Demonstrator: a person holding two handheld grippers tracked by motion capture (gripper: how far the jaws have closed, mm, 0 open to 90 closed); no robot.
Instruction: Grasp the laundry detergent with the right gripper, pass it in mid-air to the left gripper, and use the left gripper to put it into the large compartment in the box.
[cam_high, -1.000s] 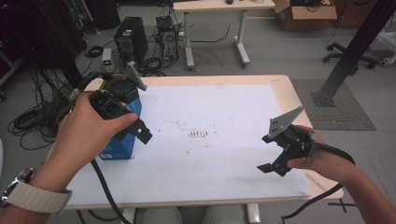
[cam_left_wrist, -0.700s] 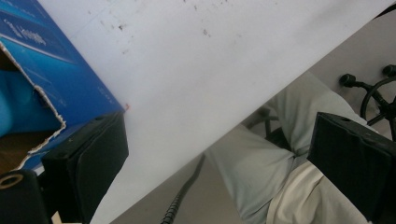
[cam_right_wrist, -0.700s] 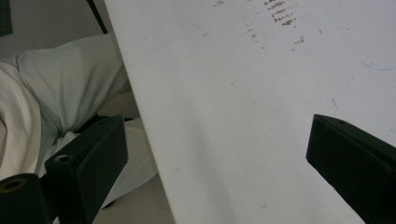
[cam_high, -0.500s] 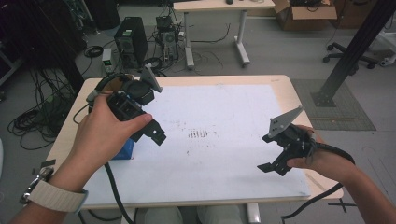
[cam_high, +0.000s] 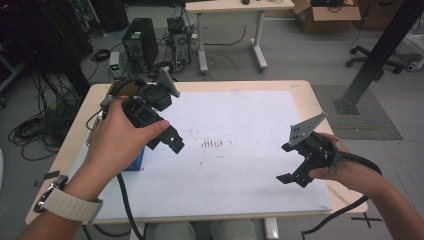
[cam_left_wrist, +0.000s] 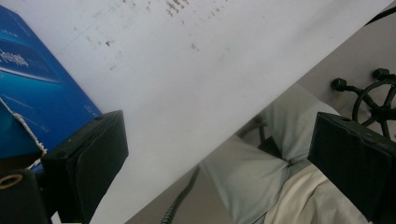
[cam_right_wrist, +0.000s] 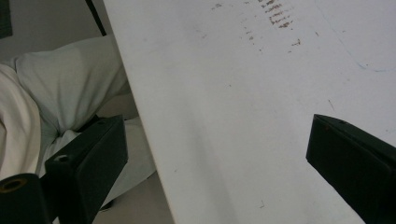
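A blue box (cam_high: 136, 160) stands near the table's left edge, mostly hidden under the person's left hand. My left gripper (cam_high: 162, 142) hovers just right of it, above the white tabletop (cam_high: 240, 115). In the left gripper view the jaws of that gripper (cam_left_wrist: 219, 126) stand wide open with nothing between them, and the blue box (cam_left_wrist: 37, 88) lies beside the left jaw. My right gripper (cam_high: 288, 163) hangs over the table's front right part. Its jaws are wide open and empty over the table edge (cam_right_wrist: 217, 126).
Brown smudges (cam_high: 212, 144) mark the middle of the tabletop. On the floor beyond the table are a computer tower (cam_high: 140, 42), cable tangles, a second desk (cam_high: 230, 7) and a cardboard box (cam_high: 327, 10). A black post (cam_high: 380, 50) stands at the right.
The left hand has carried its gripper rightward and inward, from over the blue box toward the table's middle. The right gripper has not moved.
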